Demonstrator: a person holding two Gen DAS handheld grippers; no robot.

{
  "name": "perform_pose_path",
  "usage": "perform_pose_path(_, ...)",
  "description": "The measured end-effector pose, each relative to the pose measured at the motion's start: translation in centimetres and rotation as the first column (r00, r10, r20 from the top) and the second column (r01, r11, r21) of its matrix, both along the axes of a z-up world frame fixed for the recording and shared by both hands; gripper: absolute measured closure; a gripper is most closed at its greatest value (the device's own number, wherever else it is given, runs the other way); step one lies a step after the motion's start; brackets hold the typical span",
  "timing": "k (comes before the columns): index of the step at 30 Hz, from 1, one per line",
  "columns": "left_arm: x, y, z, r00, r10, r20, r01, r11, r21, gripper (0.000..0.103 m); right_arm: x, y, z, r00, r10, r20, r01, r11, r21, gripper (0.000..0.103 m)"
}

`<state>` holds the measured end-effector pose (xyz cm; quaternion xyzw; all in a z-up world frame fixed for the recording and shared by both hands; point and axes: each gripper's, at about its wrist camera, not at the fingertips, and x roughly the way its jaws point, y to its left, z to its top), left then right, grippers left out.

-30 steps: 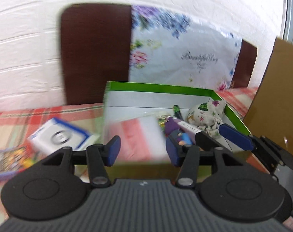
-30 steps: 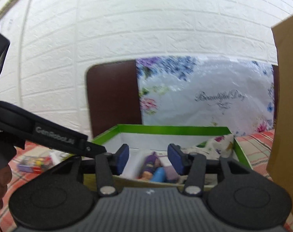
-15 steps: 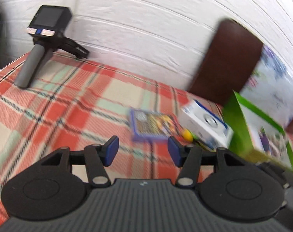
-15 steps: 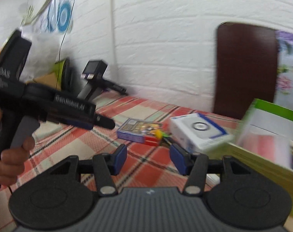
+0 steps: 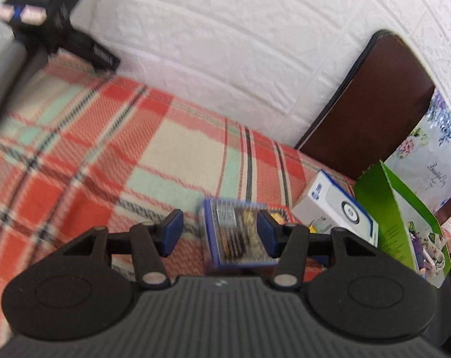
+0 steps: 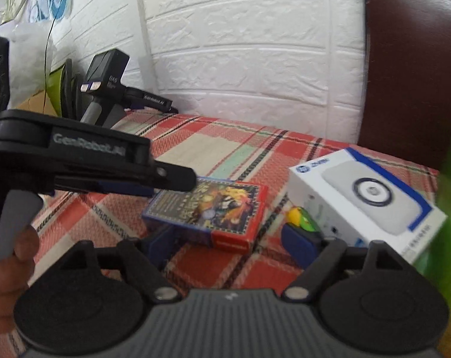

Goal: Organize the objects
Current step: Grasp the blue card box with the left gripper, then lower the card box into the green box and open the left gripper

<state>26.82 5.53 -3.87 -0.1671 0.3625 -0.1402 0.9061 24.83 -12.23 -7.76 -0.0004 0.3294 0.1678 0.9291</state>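
Note:
A small blue-and-red card box (image 5: pixel 235 235) (image 6: pixel 209 210) lies flat on the plaid tablecloth. My left gripper (image 5: pixel 218 234) is open, hovering just above it, the box under its right finger. In the right wrist view the left gripper's fingers (image 6: pixel 171 177) reach over the box's far left corner. My right gripper (image 6: pixel 229 244) is open and empty, close in front of the box. A white-and-blue device box (image 5: pixel 337 211) (image 6: pixel 365 200) lies right of it. A small yellow-green toy (image 6: pixel 301 219) sits between them. The green-edged box (image 5: pixel 401 217) with toys stands at the right.
A spare handheld gripper (image 6: pixel 106 89) (image 5: pixel 31 29) stands at the table's far left by the white brick wall. A dark brown chair back (image 5: pixel 371 101) (image 6: pixel 410 59) and a floral bag (image 5: pixel 431 161) are behind the boxes. Plaid cloth (image 5: pixel 136 155) stretches left.
Both grippers swung left away from the green box and then closed in on the card box. The left gripper is now lower and directly over it.

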Motion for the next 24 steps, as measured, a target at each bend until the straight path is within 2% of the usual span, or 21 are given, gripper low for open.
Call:
perform_pose_path(1, -0.2, -0.1, -0.1, 1.000, 0.006, 0.013, -0.006, 1.000, 0.010, 0.061, 0.2, 0.2, 0.0, 1.000, 0.005, 0.007, -0.005, 1.000, -0.003, 0.026)
perform_pose_path(2, -0.4, -0.2, -0.2, 1.000, -0.005, 0.015, 0.005, 1.000, 0.007, 0.065, 0.2, 0.5, 0.1, 1.000, 0.026, 0.010, -0.026, 1.000, 0.001, 0.036)
perform_pose_path(6, -2.6, -0.2, -0.1, 1.000, -0.006, 0.012, 0.006, 1.000, 0.020, 0.065, -1.5, 0.8, 0.1, 0.999, 0.027, 0.019, -0.026, 1.000, -0.006, 0.038)
perform_pose_path(8, -4.5, 0.1, -0.2, 1.000, -0.009, -0.001, 0.009, 1.000, -0.002, 0.065, -3.4, 0.5, 0.2, 0.999, 0.030, 0.018, -0.030, 1.000, 0.004, 0.040)
perform_pose_path(11, -8.5, -0.3, -0.5, 0.999, -0.033, 0.000, 0.033, 0.999, -0.005, 0.065, -7.6, -0.3, 0.2, 0.999, 0.040, 0.017, -0.040, 0.999, 0.018, 0.044)
perform_pose_path(16, -15.2, -3.2, -0.5, 0.992, -0.124, -0.006, 0.124, 0.991, 0.041, 0.064, -15.3, -2.3, 0.3, 0.999, 0.037, 0.011, -0.037, 0.999, 0.014, 0.044)
perform_pose_path(20, -18.0, -6.0, -0.4, 0.982, -0.188, -0.023, 0.189, 0.981, 0.040, 0.064, -20.5, -4.2, 0.6, 0.999, -0.027, 0.032, 0.027, 1.000, -0.001, 0.044)
perform_pose_path(24, -18.2, -9.4, 0.4, 0.968, -0.249, -0.021, 0.250, 0.967, 0.054, 0.064, -22.5, -6.8, 1.2, 0.991, -0.128, 0.038, 0.127, 0.991, 0.038, 0.044)
